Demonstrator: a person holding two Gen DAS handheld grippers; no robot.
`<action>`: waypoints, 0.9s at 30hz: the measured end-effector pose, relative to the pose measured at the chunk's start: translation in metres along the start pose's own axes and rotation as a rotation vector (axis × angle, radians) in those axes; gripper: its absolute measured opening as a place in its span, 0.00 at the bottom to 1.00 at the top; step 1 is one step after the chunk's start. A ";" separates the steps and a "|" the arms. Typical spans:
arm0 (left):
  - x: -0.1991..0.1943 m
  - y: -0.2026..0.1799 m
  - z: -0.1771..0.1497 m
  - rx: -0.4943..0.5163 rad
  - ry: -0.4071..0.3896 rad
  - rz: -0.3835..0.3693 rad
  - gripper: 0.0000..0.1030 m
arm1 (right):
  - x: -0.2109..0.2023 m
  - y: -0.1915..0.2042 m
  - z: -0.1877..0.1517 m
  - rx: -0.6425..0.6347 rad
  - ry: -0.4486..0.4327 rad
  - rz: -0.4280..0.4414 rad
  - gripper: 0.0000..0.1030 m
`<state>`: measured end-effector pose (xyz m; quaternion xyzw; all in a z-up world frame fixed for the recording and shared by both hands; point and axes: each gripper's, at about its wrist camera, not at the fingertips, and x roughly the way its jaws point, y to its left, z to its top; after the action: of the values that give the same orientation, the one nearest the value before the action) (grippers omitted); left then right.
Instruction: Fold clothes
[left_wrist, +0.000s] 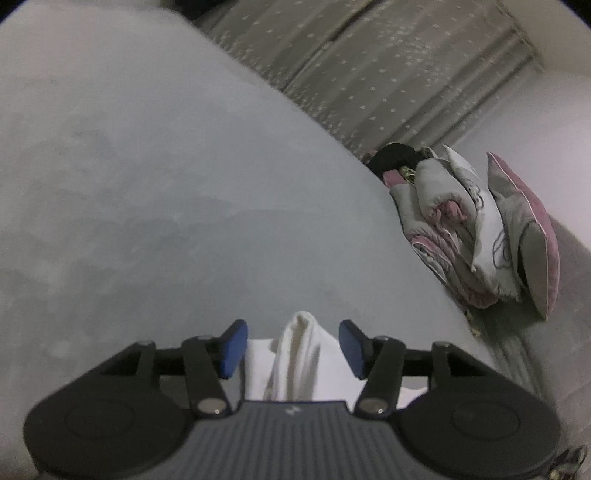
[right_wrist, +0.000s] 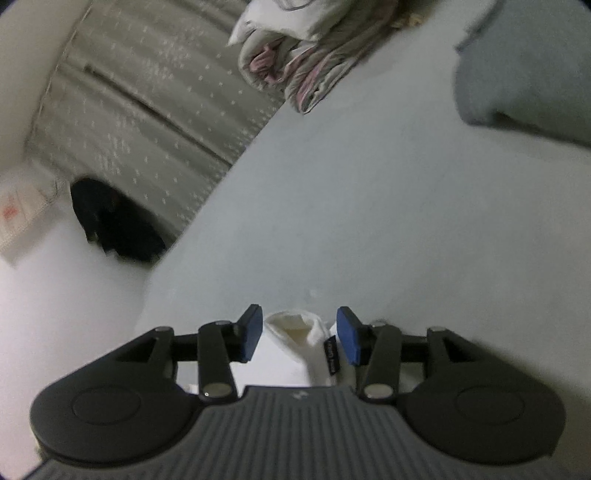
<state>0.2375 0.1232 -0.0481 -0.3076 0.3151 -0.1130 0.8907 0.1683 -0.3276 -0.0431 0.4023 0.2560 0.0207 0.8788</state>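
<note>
A white garment (left_wrist: 300, 354) lies bunched on the pale grey bed sheet (left_wrist: 184, 184), a raised fold of it standing between the blue pads of my left gripper (left_wrist: 293, 347). Those pads stand apart with gaps on both sides of the fold, so the left gripper is open. In the right wrist view another bunched edge of the white garment (right_wrist: 291, 332), with a small dark label (right_wrist: 331, 356), sits between the pads of my right gripper (right_wrist: 299, 334). There too the pads are spread and do not press the cloth.
A rolled pink and grey quilt pile (left_wrist: 480, 229) (right_wrist: 306, 62) sits at the bed's far edge by a patterned grey curtain (left_wrist: 388, 74). A grey-blue folded cloth (right_wrist: 528, 74) lies at upper right. A dark object (right_wrist: 110, 221) is on the floor beside the bed.
</note>
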 end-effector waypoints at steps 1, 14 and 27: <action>0.000 -0.003 -0.001 0.027 -0.007 0.000 0.54 | 0.003 0.005 -0.003 -0.039 0.001 -0.011 0.47; -0.001 -0.026 -0.015 0.325 -0.117 0.089 0.06 | 0.021 0.033 -0.049 -0.452 -0.150 -0.134 0.07; 0.020 -0.013 -0.015 0.379 -0.028 0.203 0.14 | 0.047 0.016 -0.046 -0.406 -0.037 -0.222 0.09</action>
<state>0.2435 0.0984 -0.0592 -0.1029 0.3054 -0.0756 0.9436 0.1900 -0.2730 -0.0772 0.1871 0.2733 -0.0326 0.9430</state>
